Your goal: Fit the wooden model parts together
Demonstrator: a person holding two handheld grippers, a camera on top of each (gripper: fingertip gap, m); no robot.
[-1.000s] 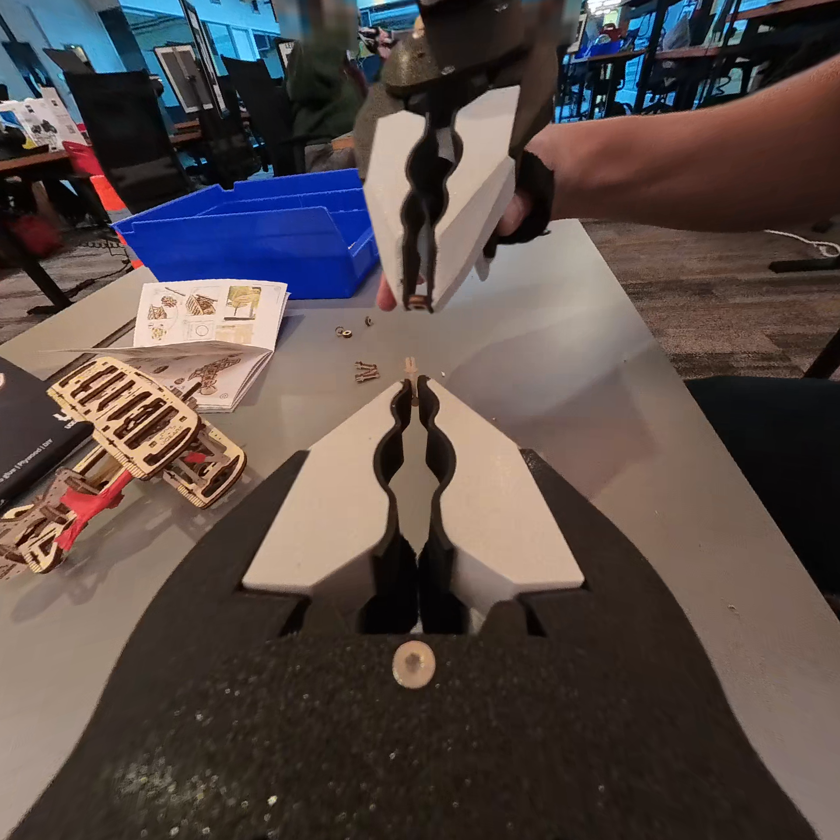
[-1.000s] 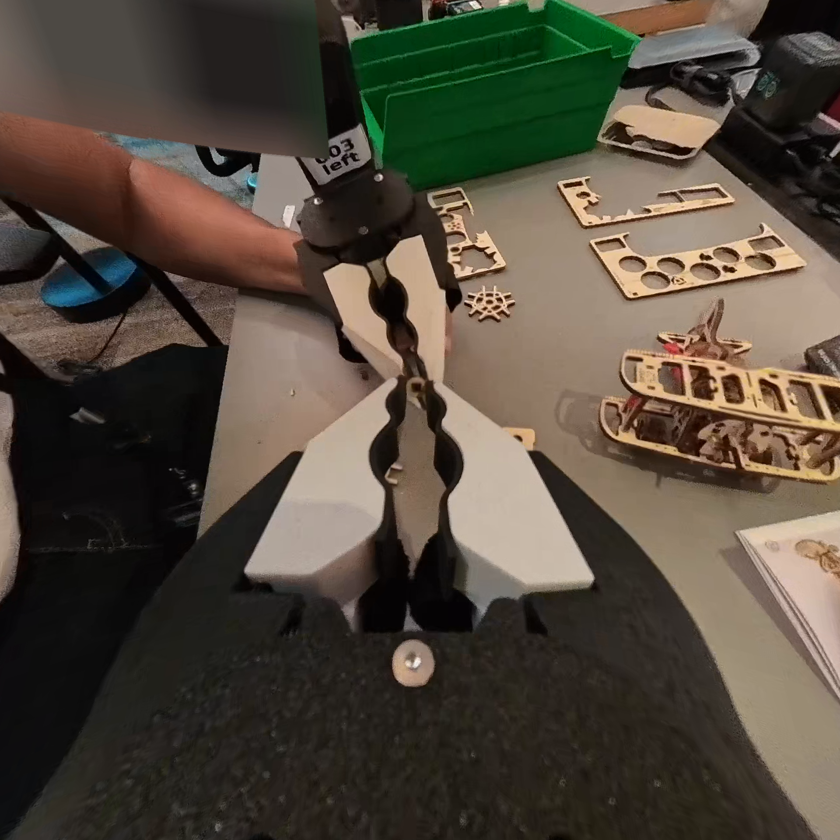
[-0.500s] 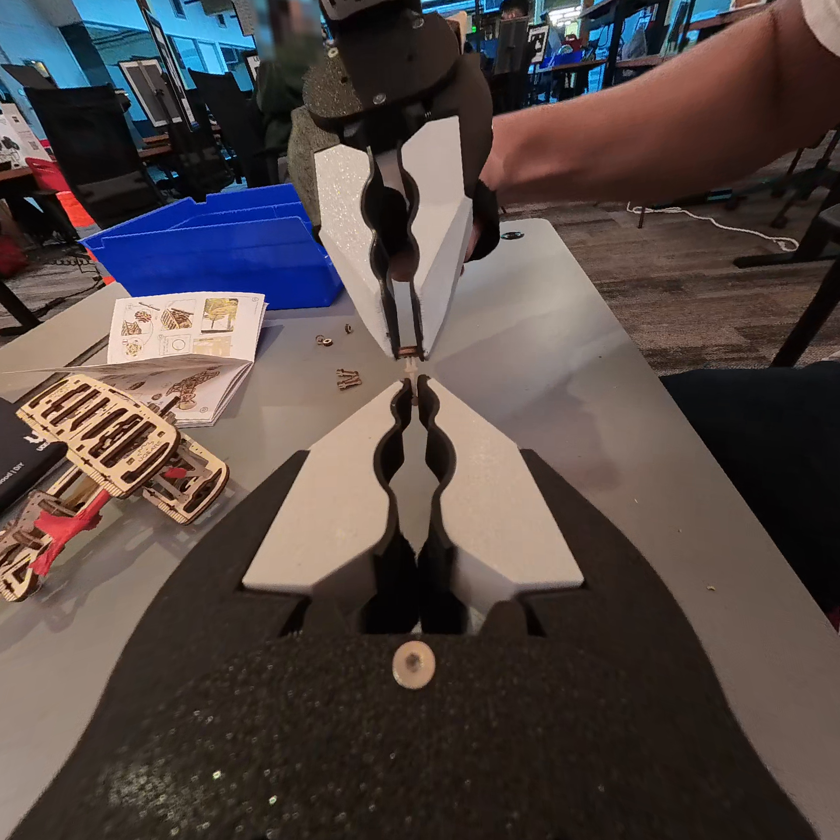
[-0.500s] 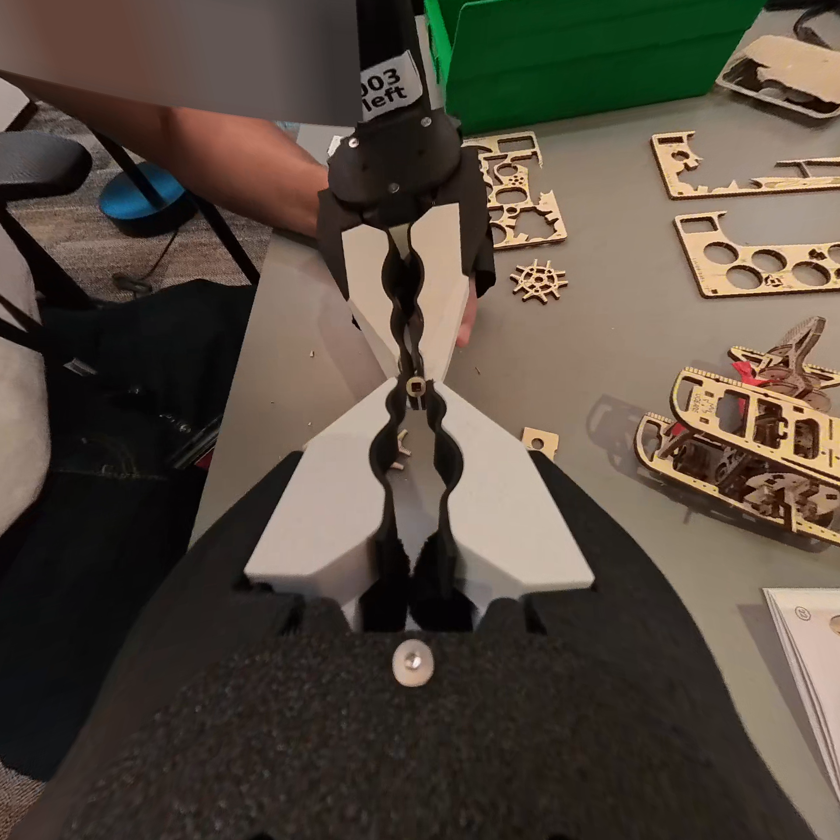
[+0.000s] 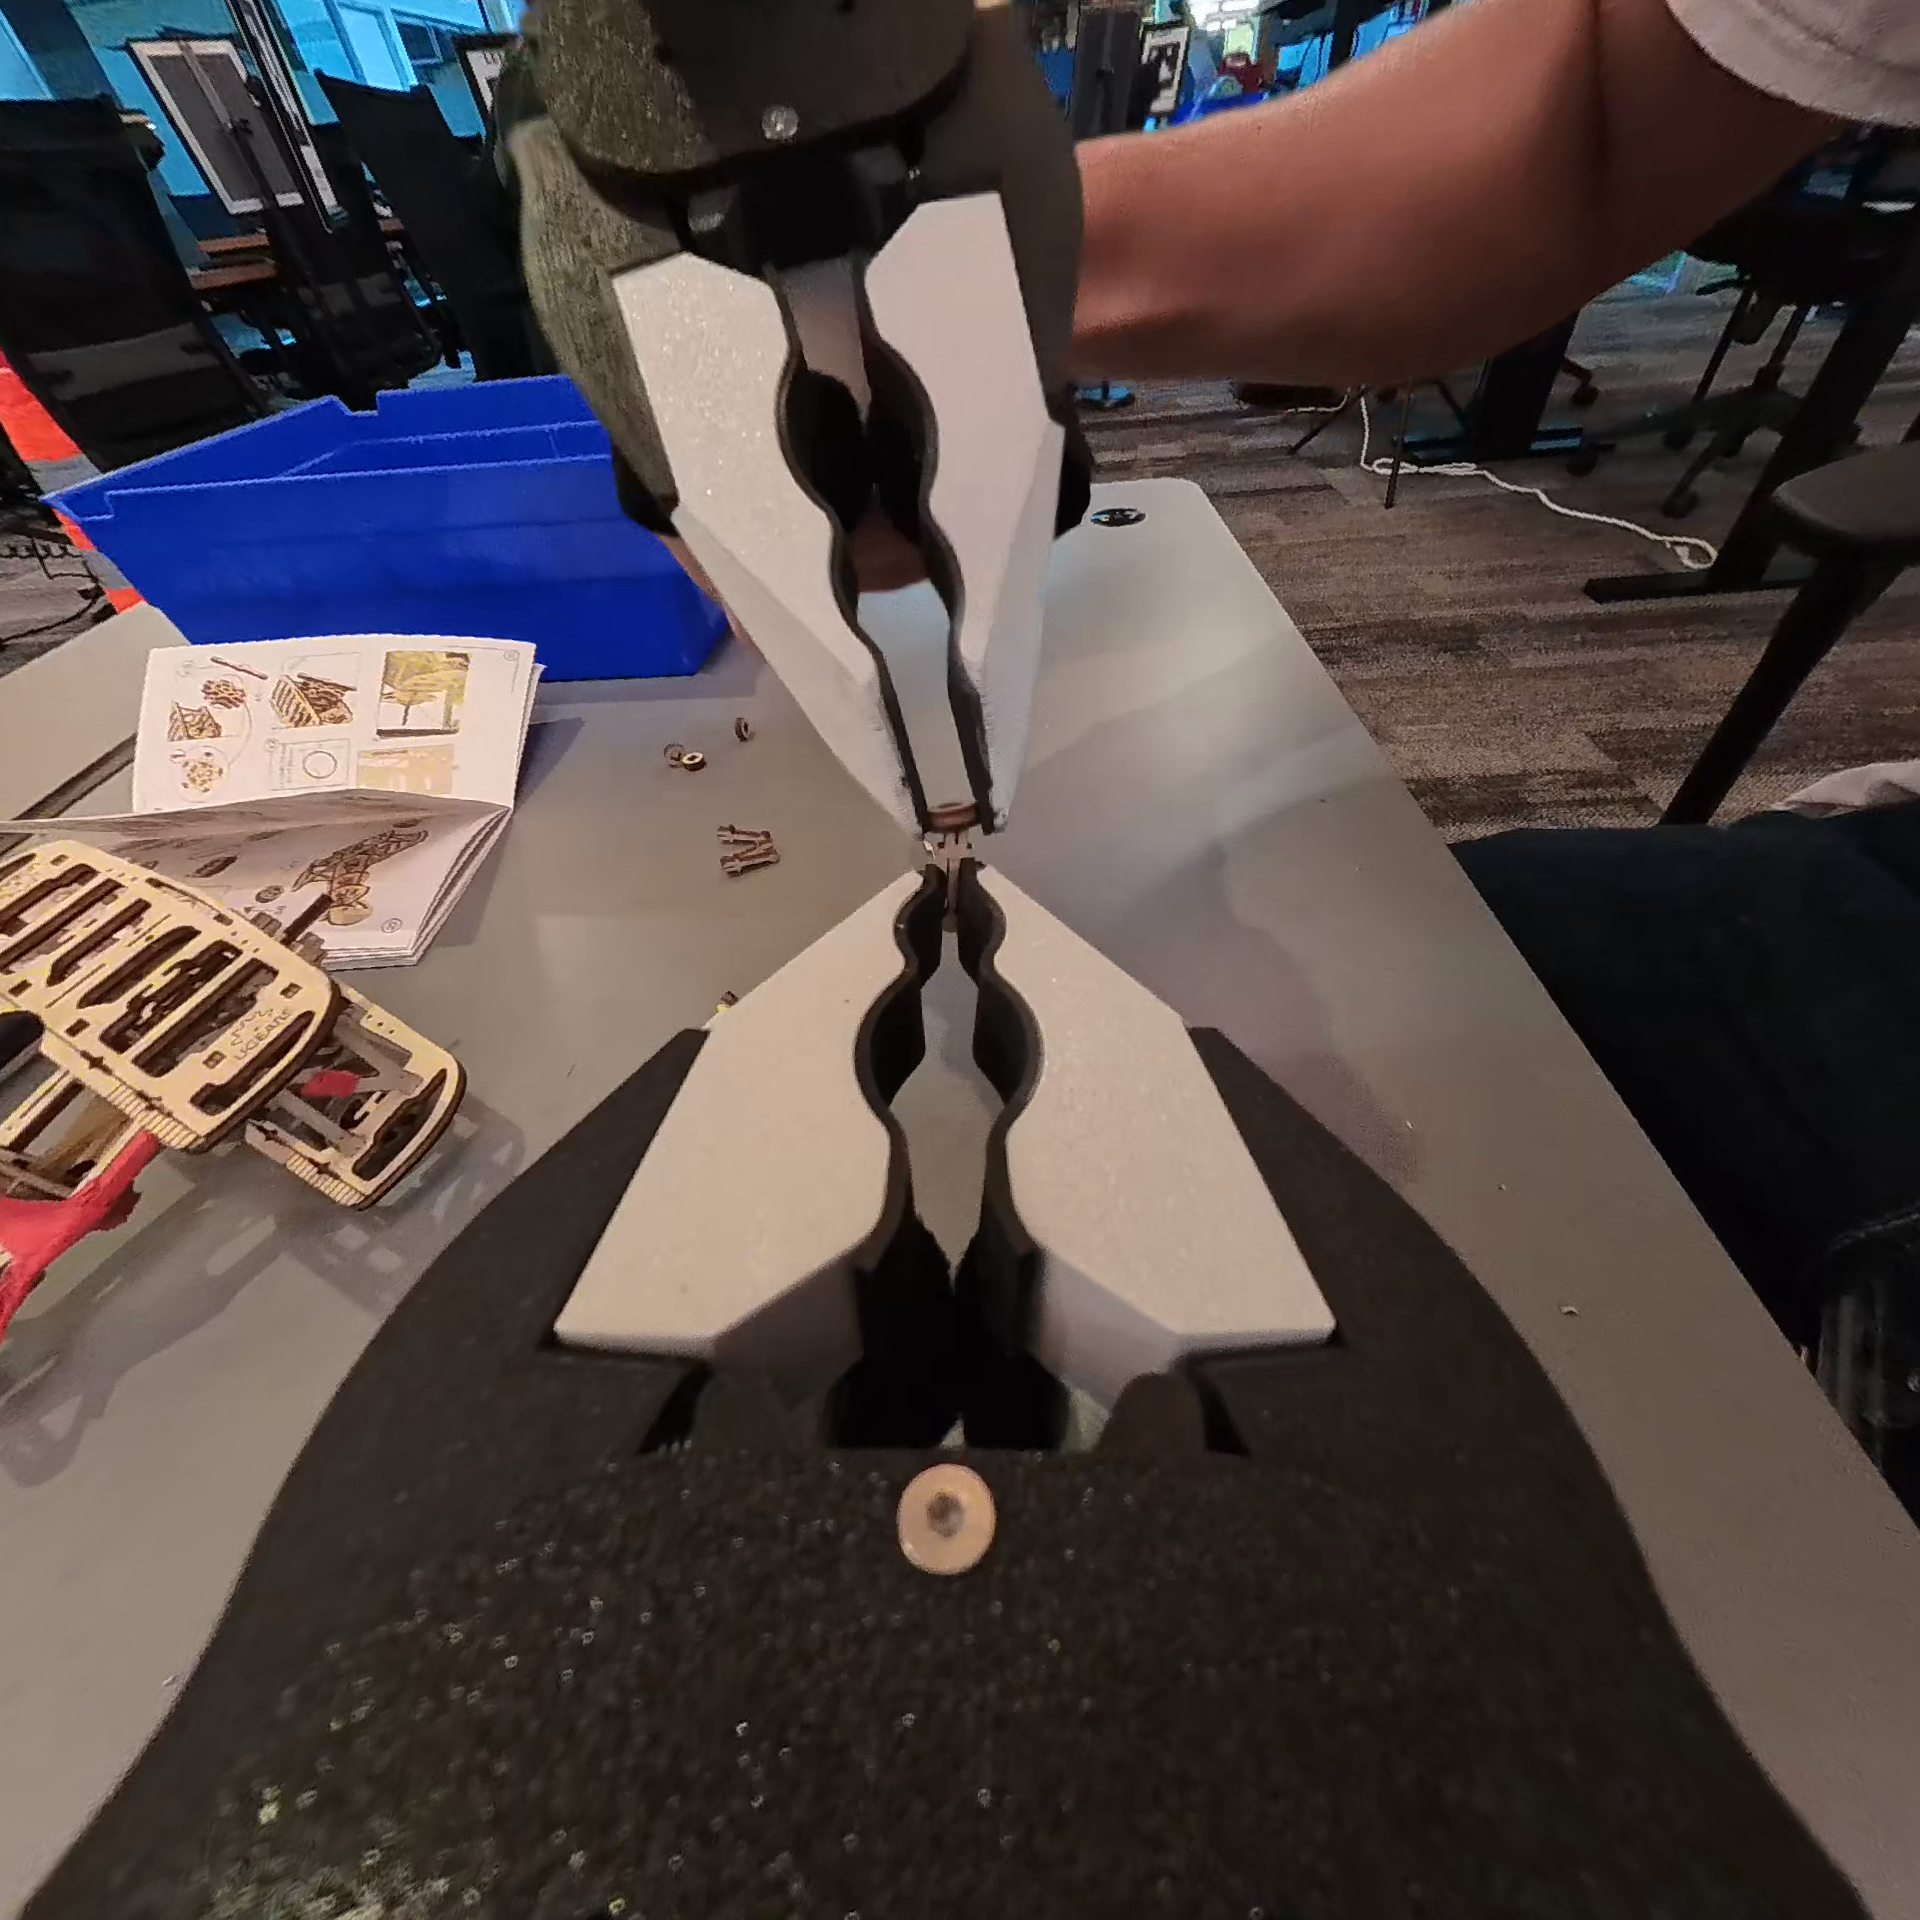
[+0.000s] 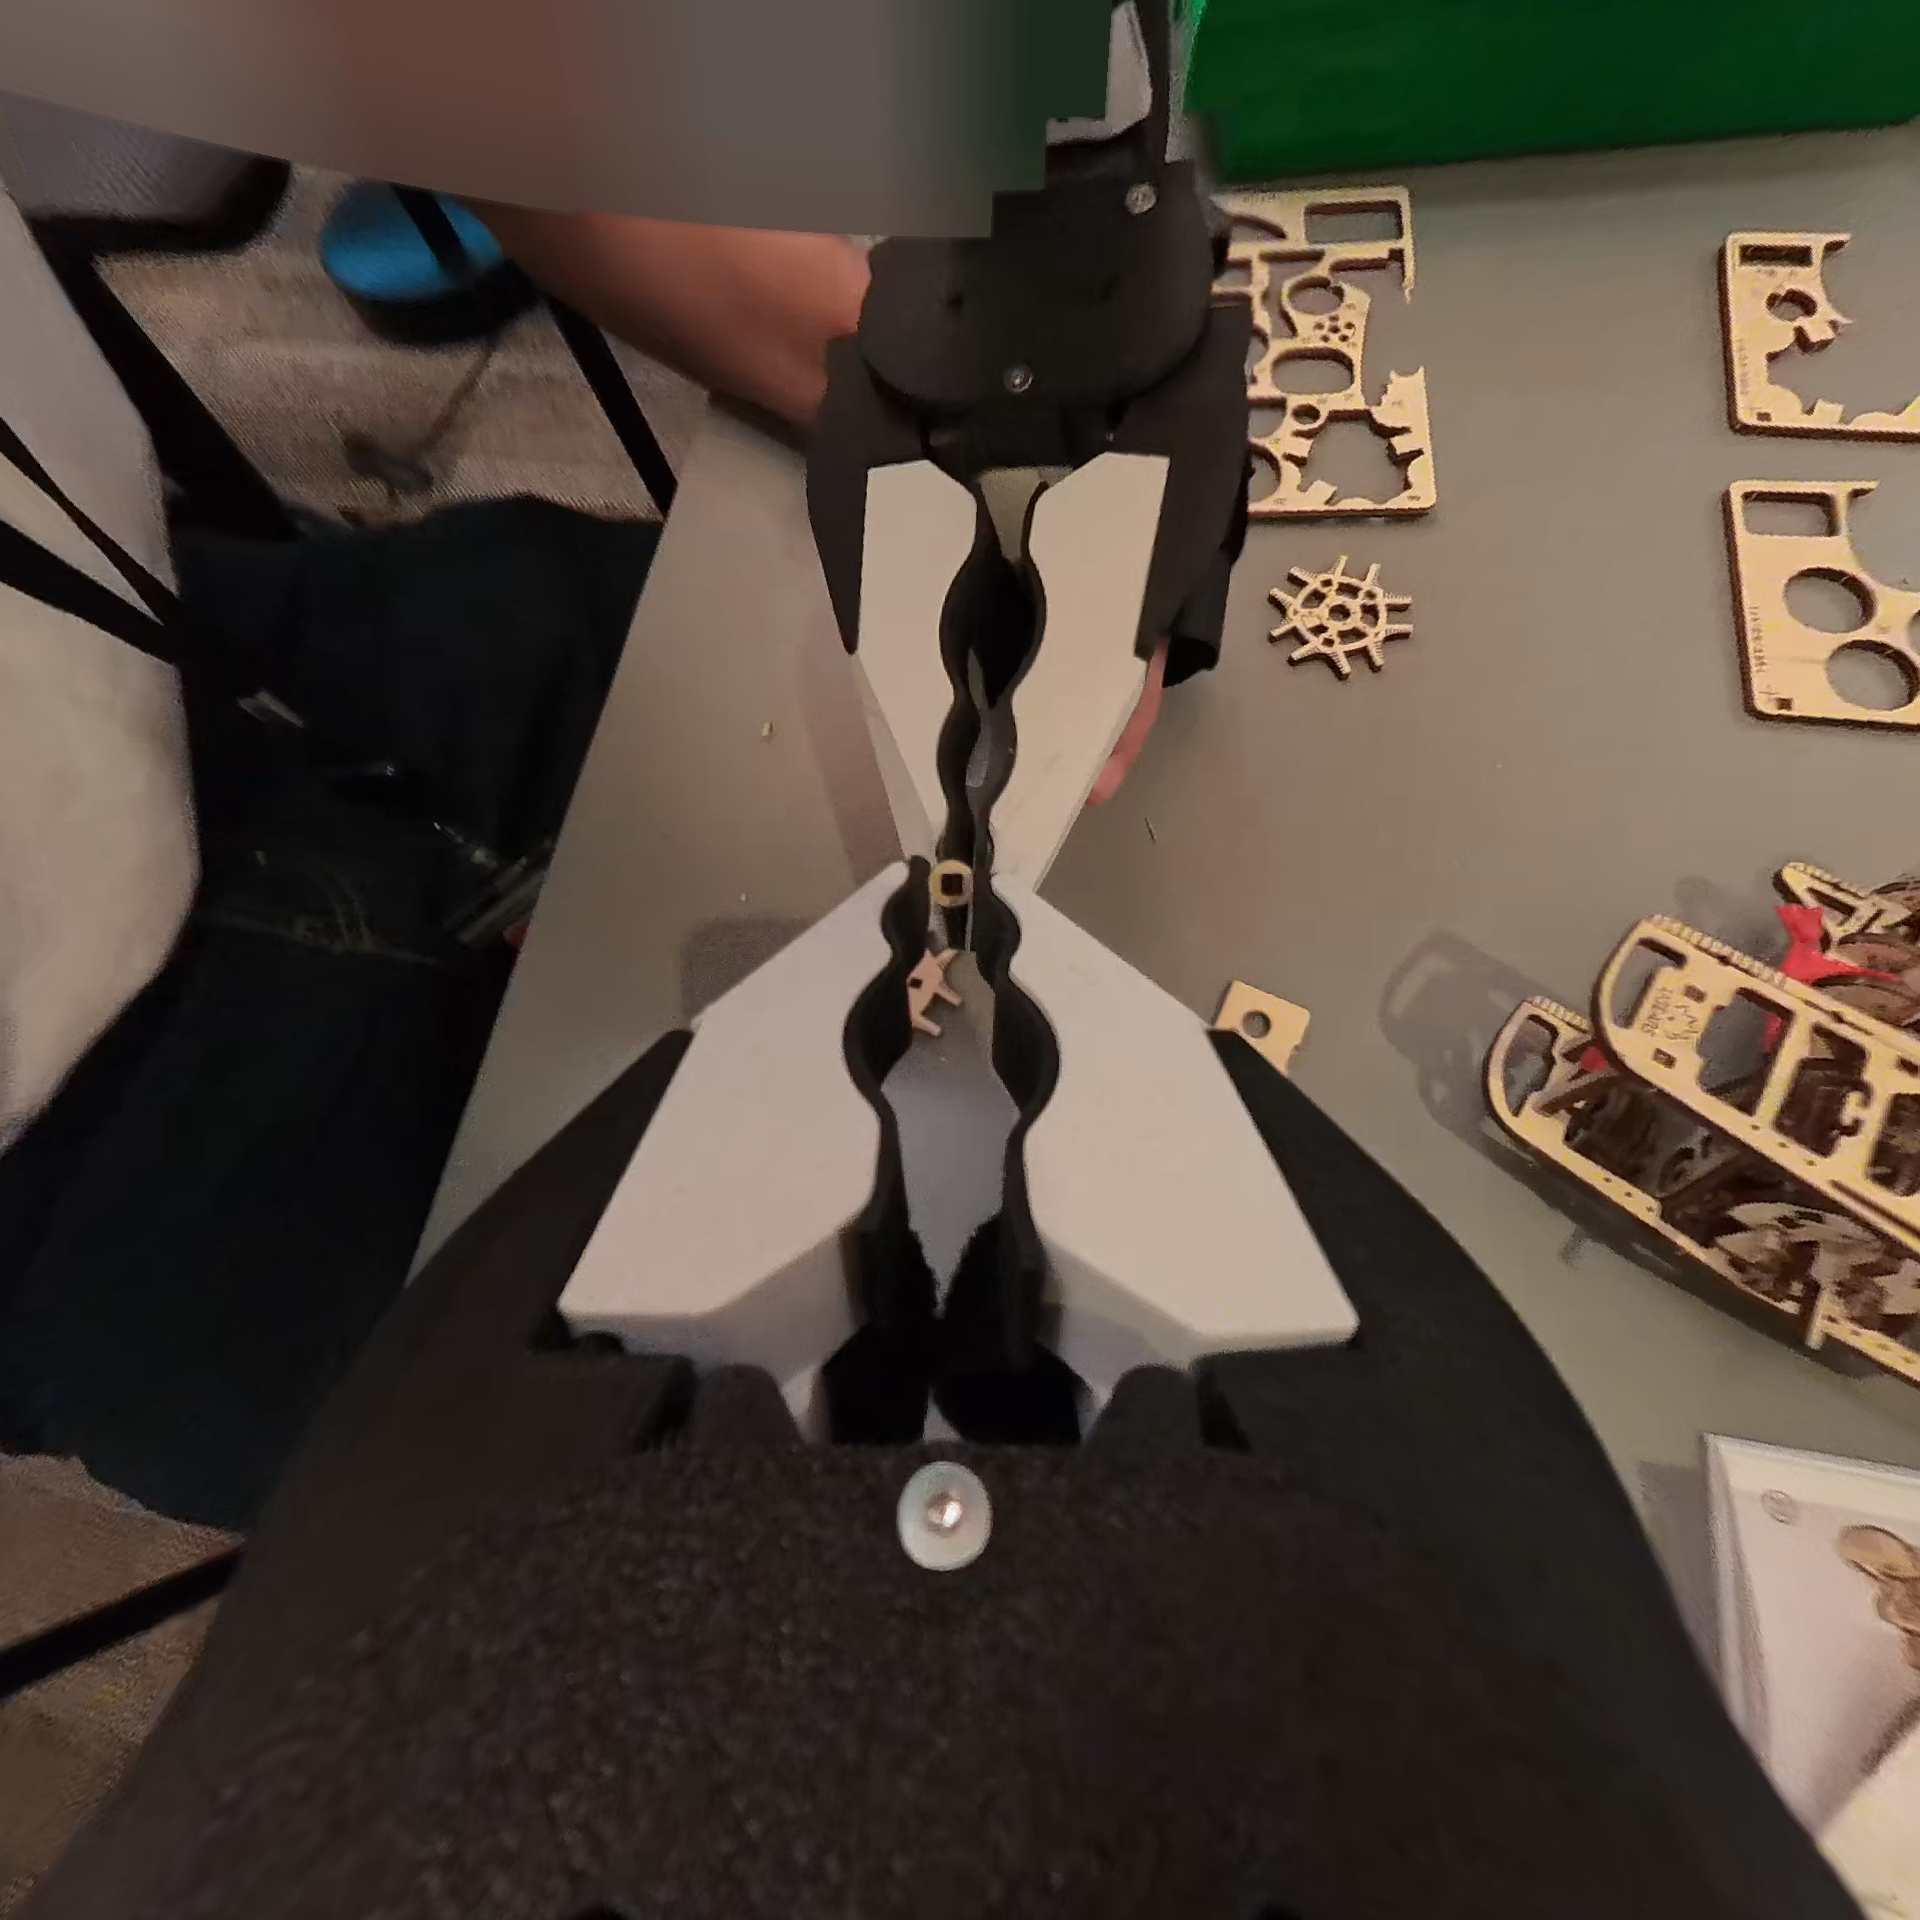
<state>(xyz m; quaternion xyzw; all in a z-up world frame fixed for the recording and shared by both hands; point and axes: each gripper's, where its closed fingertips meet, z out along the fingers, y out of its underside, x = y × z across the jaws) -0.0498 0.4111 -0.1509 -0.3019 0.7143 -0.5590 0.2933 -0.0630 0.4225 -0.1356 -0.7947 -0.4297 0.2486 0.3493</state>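
While held tip to tip just above the grey desk (image 5: 1195, 727), grips with the left claw (image 5: 948, 883), nearly closed, a thin wooden peg (image 5: 948, 854), and with the right claw (image 6: 951, 883), likewise narrow, a small wooden ring (image 6: 952, 884) with a square hole. Sets peg end at the ring, touching or nearly so. Shows at left a half-built wooden model (image 5: 208, 1039), an open booklet (image 5: 312, 790) and a far blue bin (image 5: 395, 520); elsewhere punched wooden sheets (image 6: 1340, 353) near a green bin (image 6: 1558, 83).
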